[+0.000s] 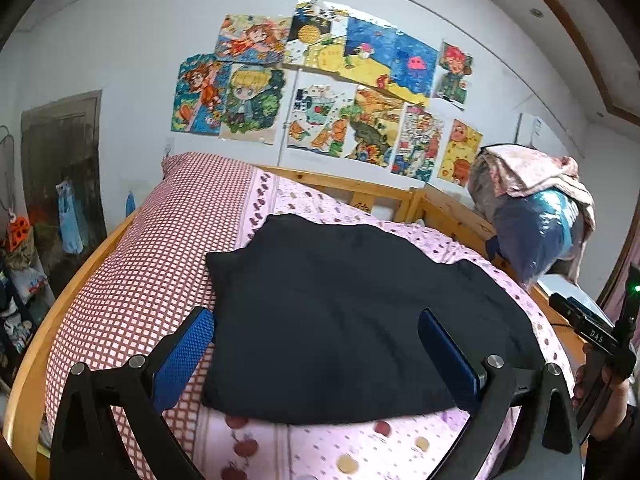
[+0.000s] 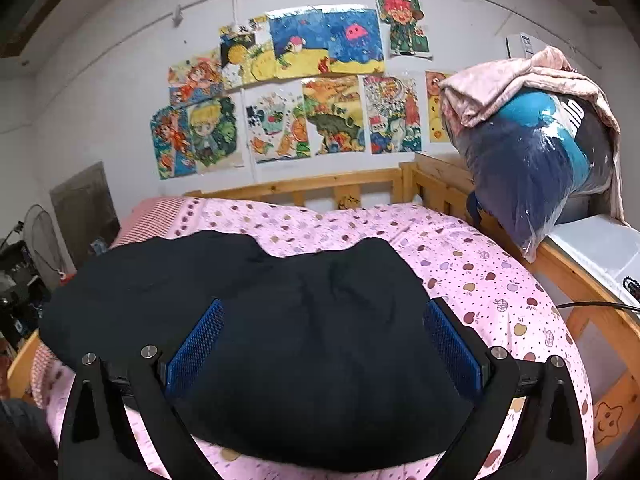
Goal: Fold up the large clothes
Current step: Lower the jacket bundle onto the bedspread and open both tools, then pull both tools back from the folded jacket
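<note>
A: So, the bed (image 2: 500,280) fills both views, and the black garment (image 2: 280,340) lies spread on its pink apple-print sheet (image 2: 480,272), partly over the red checked pillow (image 1: 160,248).

B: The risk, I'd judge, is that soft bedding — a pinch could catch the sheet along with the cloth and drag both into the fold.

A: Then the rumpled far edge?

B: Likely folds crooked unless smoothed.

A: And the tools?

B: The left gripper (image 1: 316,356) and right gripper (image 2: 324,344) both hover with jaws spread wide, pinching nothing — uneven grabs at the near hem would skew it.
</note>
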Tool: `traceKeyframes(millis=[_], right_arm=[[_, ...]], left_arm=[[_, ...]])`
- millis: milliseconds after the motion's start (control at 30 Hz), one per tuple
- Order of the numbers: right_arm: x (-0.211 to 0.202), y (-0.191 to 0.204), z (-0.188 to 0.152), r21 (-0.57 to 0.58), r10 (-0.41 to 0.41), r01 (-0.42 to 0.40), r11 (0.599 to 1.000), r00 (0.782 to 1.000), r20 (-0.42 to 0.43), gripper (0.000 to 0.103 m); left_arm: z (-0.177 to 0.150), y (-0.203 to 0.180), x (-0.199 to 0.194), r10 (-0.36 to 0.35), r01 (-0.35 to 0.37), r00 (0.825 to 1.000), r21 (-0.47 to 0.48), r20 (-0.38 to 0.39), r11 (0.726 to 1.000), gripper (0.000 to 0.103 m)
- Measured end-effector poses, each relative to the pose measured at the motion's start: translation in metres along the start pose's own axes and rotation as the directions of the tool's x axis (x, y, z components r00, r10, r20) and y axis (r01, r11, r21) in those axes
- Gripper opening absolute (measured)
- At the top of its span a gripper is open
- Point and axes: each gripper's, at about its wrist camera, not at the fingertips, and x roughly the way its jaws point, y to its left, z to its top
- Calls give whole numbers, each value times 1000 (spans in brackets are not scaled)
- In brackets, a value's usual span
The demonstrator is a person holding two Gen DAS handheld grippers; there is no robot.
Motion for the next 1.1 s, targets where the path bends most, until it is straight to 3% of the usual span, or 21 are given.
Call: traceKeyframes(millis=[367, 567, 1100], right_arm=[[-69, 17, -18, -18, 63, -62, 998, 993, 98, 98], [-93, 26, -28, -13, 81, -80, 997, 991, 106, 99], [-134, 54, -71, -58, 105, -100, 993, 989, 105, 99]], left_arm=[[-12, -43, -42, -29, 26, 999, 95, 29, 995, 103], [-19, -61, -61, -45, 40, 998, 137, 33, 990, 103], [-50, -60, -89, -46, 41, 998, 138, 30, 989, 103]])
